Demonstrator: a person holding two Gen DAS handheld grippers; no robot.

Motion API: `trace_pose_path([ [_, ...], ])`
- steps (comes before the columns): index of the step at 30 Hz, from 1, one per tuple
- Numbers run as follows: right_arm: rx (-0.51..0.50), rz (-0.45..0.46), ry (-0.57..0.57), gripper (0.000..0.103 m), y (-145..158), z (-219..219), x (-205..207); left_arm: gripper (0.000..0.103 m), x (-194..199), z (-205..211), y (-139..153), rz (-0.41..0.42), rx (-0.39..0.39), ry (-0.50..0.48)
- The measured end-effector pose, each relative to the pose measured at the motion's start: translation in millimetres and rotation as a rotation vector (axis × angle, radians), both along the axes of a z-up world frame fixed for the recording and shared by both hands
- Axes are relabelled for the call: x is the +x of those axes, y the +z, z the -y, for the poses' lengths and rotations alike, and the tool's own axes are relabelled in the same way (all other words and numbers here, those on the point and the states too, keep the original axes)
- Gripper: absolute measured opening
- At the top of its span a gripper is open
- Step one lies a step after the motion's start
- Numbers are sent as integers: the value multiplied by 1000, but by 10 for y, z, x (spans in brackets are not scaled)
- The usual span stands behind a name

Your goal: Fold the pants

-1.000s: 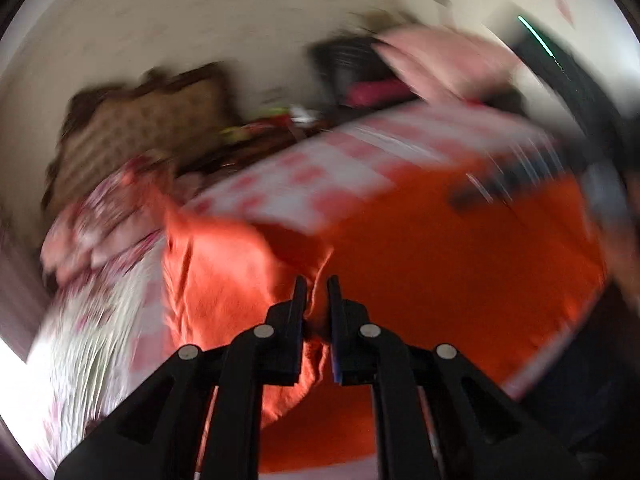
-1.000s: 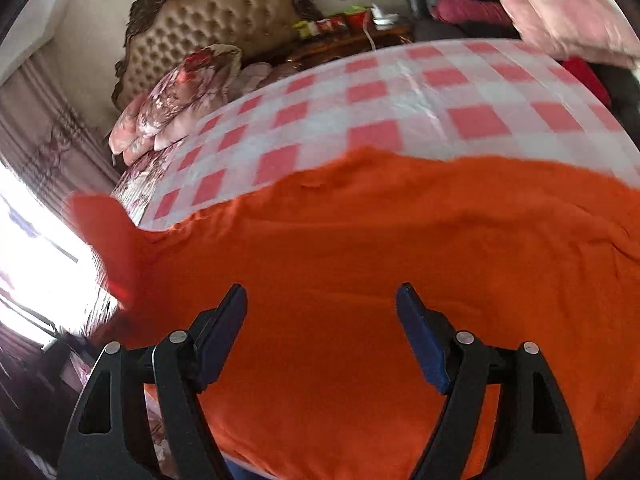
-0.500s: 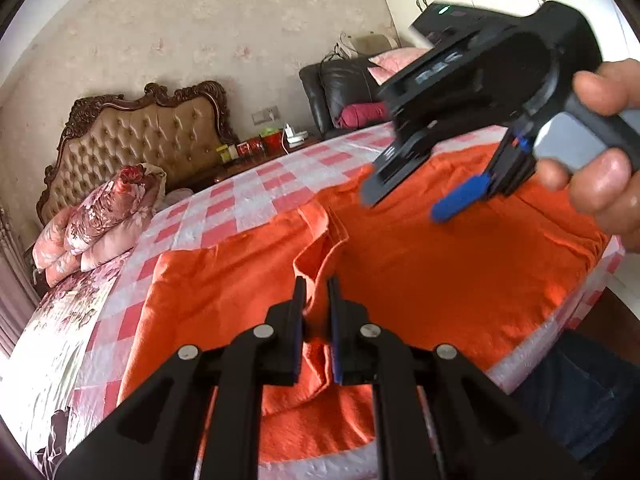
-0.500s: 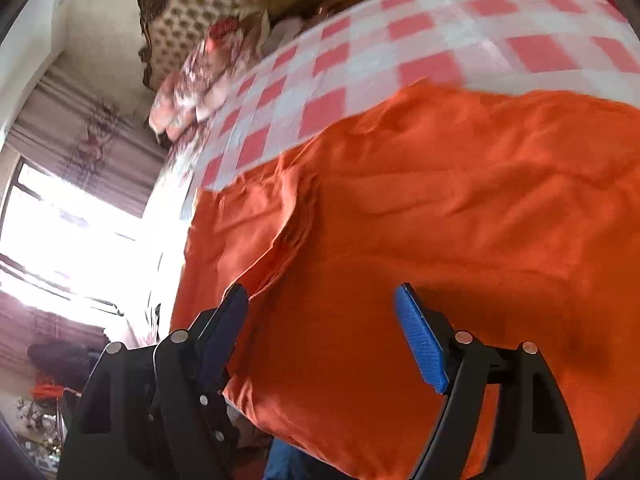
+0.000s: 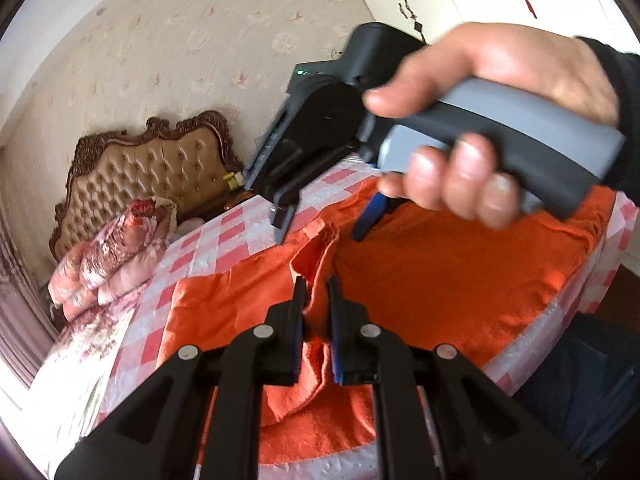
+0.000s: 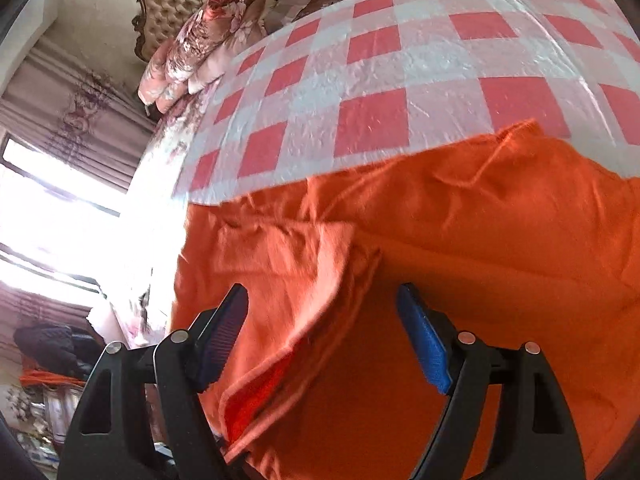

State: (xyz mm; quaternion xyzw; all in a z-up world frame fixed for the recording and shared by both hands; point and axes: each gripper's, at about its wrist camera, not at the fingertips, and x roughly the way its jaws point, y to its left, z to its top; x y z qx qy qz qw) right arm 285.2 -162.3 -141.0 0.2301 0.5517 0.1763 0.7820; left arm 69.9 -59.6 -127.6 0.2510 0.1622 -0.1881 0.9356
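Observation:
Orange pants [image 5: 440,280] lie spread on a table with a red-and-white checked cloth [image 5: 224,248]. My left gripper [image 5: 317,292] is shut on a raised fold of the pants. My right gripper [image 6: 322,312] is open and empty, hovering just above the pants [image 6: 460,240] over a folded-over flap edge. In the left wrist view the right gripper [image 5: 320,224] is held in a hand above the far side of the fold.
The checked cloth [image 6: 400,80] shows beyond the pants. A tufted headboard [image 5: 156,176] and floral bedding [image 5: 116,248] lie behind at left. A bright window [image 6: 48,232] is at left. The table edge [image 5: 552,320] curves at right.
The right gripper has swung over toward the left gripper and lowered above the fold. The left gripper keeps its hold on the fabric, which has settled flatter on the table.

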Motion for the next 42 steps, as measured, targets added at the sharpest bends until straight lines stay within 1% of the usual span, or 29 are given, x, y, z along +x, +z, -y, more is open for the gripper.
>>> trace_pose_path([
  [1, 28, -5, -3, 76, -7, 23, 21, 10, -18, 21, -12, 9, 14, -3],
  [3, 30, -9, -1, 74, -31, 5, 63, 10, -50, 78, -51, 22, 45, -18],
  [4, 21, -1, 1, 67, -25, -5, 74, 10, -60, 111, -73, 26, 59, -27],
  [5, -6, 10, 8, 46, -22, -28, 94, 10, -73, 164, -107, 36, 81, -36],
  [6, -24, 10, 9, 31, -27, -51, 119, 10, -95, 199, -132, 41, 93, -40],
  [7, -42, 7, 4, 13, -44, -61, 146, 10, -103, 231, -152, 48, 105, -45],
  [9, -60, 43, 18, 13, -13, -83, 161, 11, -115, 295, -182, 59, 119, -53],
  [10, -79, 74, 22, 13, 31, -92, 144, 12, -114, 313, -189, 53, 113, -61],
  [11, -99, 98, 19, 13, 56, -92, 141, 15, -121, 322, -188, 41, 94, -71],
  [12, -116, 104, 12, 13, 58, -83, 142, 27, -150, 311, -175, 23, 56, -90],
  [13, -132, 96, 9, 13, 27, -67, 151, 35, -196, 287, -160, -6, 14, -108],
  [14, -136, 87, 14, 13, -7, -67, 164, 39, -245, 257, -152, -24, -15, -122],
  [16, -145, 93, 26, 13, -37, -65, 138, 39, -330, 175, -152, -42, -44, -111],
  [18, -148, 106, 25, 16, -26, -53, 107, 39, -378, 0, -131, -66, -93, -73],
  [20, -155, 101, 25, 20, -29, -51, 97, 37, -341, -163, -94, -82, -139, -27],
  [22, -163, 106, 30, 22, -21, -65, 82, 36, -278, -251, -85, -84, -135, -8],
  [23, -162, 105, 29, 23, -23, -71, 79, 32, -249, -246, -83, -80, -123, -7],
  [25, -157, 105, 31, 24, -18, -79, 70, 30, -220, -154, -80, -81, -95, -26],
  [26, -159, 105, 32, 24, -20, -88, 69, 26, -214, -69, -104, -76, -52, -35],
  [27, -158, 104, 32, 24, -19, -84, 64, 25, -207, 11, -127, -75, -23, -45],
  [29, -158, 104, 34, 24, -21, -88, 61, 24, -148, 119, -186, -97, 3, -54],
  [30, -163, 106, 36, 24, -23, -96, 52, 22, -111, 147, -211, -111, 10, -49],
  [32, -178, 116, 44, 24, -20, -115, 35, 13, -43, 209, -287, -144, 43, -35],
  [33, -185, 123, 47, 24, -20, -123, 26, 6, -58, 211, -290, -144, 32, -35],
  [34, -190, 128, 51, 24, -22, -130, 13, 5, -48, 205, -282, -153, 18, -37],
  [37, -193, 136, 51, 24, -25, -131, -9, 4, -125, 196, -232, -132, -14, -58],
  [38, -195, 138, 50, 24, -21, -135, -11, 0, -142, 201, -227, -132, -17, -63],
  [40, -204, 140, 50, 24, -16, -151, -28, 0, -156, 225, -228, -137, -26, -80],
  [42, -216, 144, 53, 24, -7, -170, -35, 0, -157, 266, -253, -128, -13, -74],
])
